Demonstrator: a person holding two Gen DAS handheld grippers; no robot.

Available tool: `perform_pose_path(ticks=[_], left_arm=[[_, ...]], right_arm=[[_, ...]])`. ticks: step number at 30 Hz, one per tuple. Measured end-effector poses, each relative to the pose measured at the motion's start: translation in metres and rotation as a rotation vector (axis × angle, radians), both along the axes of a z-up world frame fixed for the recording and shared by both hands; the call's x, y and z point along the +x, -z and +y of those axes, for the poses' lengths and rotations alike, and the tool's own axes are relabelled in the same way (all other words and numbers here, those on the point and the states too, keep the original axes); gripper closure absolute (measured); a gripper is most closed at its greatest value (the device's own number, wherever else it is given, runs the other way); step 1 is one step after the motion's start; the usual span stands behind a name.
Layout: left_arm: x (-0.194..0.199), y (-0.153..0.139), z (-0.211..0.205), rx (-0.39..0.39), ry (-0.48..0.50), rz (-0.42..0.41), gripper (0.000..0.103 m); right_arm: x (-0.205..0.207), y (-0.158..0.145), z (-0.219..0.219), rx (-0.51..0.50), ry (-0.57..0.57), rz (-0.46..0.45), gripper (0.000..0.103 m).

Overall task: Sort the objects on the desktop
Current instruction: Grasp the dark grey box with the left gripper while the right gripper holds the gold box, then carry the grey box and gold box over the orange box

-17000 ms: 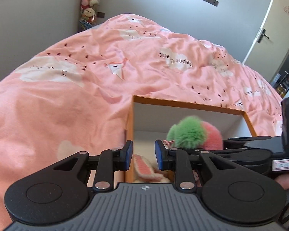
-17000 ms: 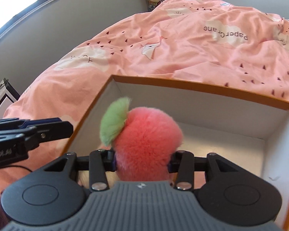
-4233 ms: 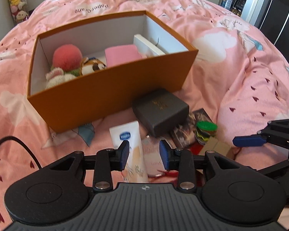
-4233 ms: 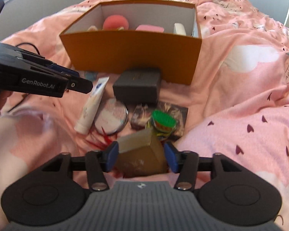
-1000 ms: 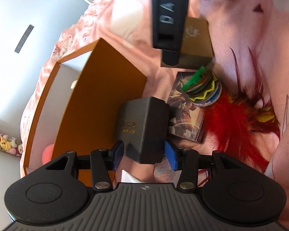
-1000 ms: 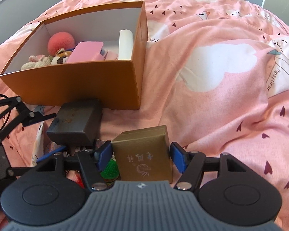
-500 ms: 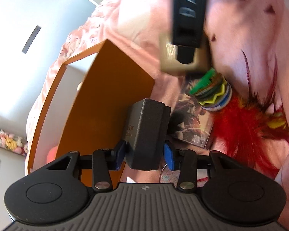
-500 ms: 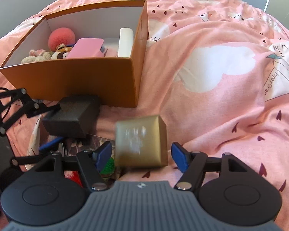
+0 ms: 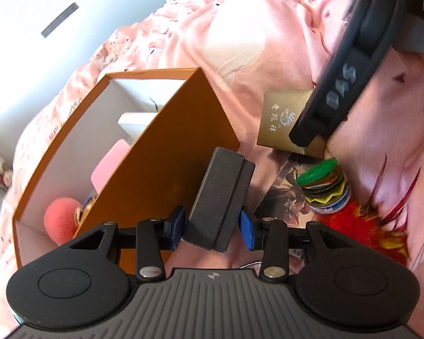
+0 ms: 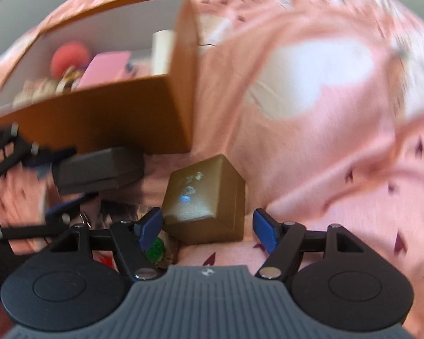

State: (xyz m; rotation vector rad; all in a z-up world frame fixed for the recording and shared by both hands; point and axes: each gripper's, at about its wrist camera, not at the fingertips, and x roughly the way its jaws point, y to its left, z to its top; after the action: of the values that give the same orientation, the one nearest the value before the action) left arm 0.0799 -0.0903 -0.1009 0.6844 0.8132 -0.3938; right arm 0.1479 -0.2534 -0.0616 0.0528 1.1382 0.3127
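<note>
My left gripper (image 9: 210,230) is shut on a dark grey box (image 9: 220,197), held tilted above the bedding beside the orange storage box (image 9: 166,152). In the right wrist view the same dark box (image 10: 99,169) hangs in front of the orange box (image 10: 99,115). My right gripper (image 10: 207,226) has its jaws opening. A gold box (image 10: 206,195) lies on the duvet between and just beyond them, and the pads do not press on it. The gold box (image 9: 282,118) also shows in the left wrist view, partly hidden behind one of the right gripper's fingers (image 9: 325,104).
The orange box holds a pink pom-pom (image 9: 60,217), a pink pad (image 10: 104,67) and a white box (image 10: 162,50). On the pink duvet (image 10: 311,113) lie a picture card (image 9: 282,195), a green-topped stack of coloured discs (image 9: 322,180) and red feathers (image 9: 361,220).
My left gripper closed on the dark grey box, raised it and rolled. The gold box dropped out of my right gripper onto the duvet as its jaws widened.
</note>
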Motion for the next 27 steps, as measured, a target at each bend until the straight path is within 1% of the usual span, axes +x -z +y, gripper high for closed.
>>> perform_pose_path(ticks=[3, 5, 7, 8, 9, 12, 13, 15, 17, 18, 19, 21, 26, 27], left_arm=[[0.011, -0.007, 0.014, -0.092, -0.055, 0.051, 0.057], [0.017, -0.012, 0.022, -0.144, -0.083, 0.075, 0.057], [0.022, -0.017, 0.028, -0.188, -0.103, 0.092, 0.059], [0.022, -0.02, 0.039, -0.213, -0.114, 0.106, 0.06], [0.013, -0.02, 0.03, -0.236, -0.126, 0.118, 0.061], [0.007, -0.024, 0.024, -0.301, -0.163, 0.155, 0.063], [0.008, -0.028, 0.033, -0.318, -0.179, 0.164, 0.063], [0.0, -0.038, 0.036, -0.346, -0.203, 0.182, 0.063], [0.001, -0.039, 0.039, -0.37, -0.222, 0.193, 0.063], [0.001, -0.04, 0.041, -0.381, -0.229, 0.197, 0.063], [0.0, -0.042, 0.042, -0.391, -0.234, 0.199, 0.063], [-0.005, -0.049, 0.044, -0.414, -0.243, 0.206, 0.063], [-0.01, -0.056, 0.052, -0.478, -0.253, 0.219, 0.063], [-0.01, -0.059, 0.054, -0.495, -0.254, 0.22, 0.063]], right_arm=[[0.006, 0.006, -0.021, 0.108, 0.107, 0.065, 0.031], [0.011, 0.009, -0.029, 0.15, 0.15, 0.094, 0.031], [0.016, 0.014, -0.031, 0.165, 0.169, 0.114, 0.032], [0.018, 0.017, -0.031, 0.171, 0.176, 0.126, 0.032], [0.02, 0.02, -0.03, 0.176, 0.177, 0.139, 0.032], [0.028, 0.029, -0.03, 0.196, 0.188, 0.175, 0.032], [0.03, 0.031, -0.031, 0.203, 0.193, 0.187, 0.031], [0.032, 0.036, -0.029, 0.207, 0.191, 0.202, 0.029], [0.033, 0.038, -0.026, 0.21, 0.186, 0.203, 0.029], [0.032, 0.038, -0.025, 0.218, 0.181, 0.202, 0.031], [0.031, 0.037, -0.024, 0.232, 0.181, 0.206, 0.037], [0.029, 0.032, -0.022, 0.228, 0.178, 0.194, 0.038], [0.018, 0.015, -0.022, 0.256, 0.189, 0.144, 0.051], [0.016, 0.01, -0.021, 0.267, 0.186, 0.132, 0.051]])
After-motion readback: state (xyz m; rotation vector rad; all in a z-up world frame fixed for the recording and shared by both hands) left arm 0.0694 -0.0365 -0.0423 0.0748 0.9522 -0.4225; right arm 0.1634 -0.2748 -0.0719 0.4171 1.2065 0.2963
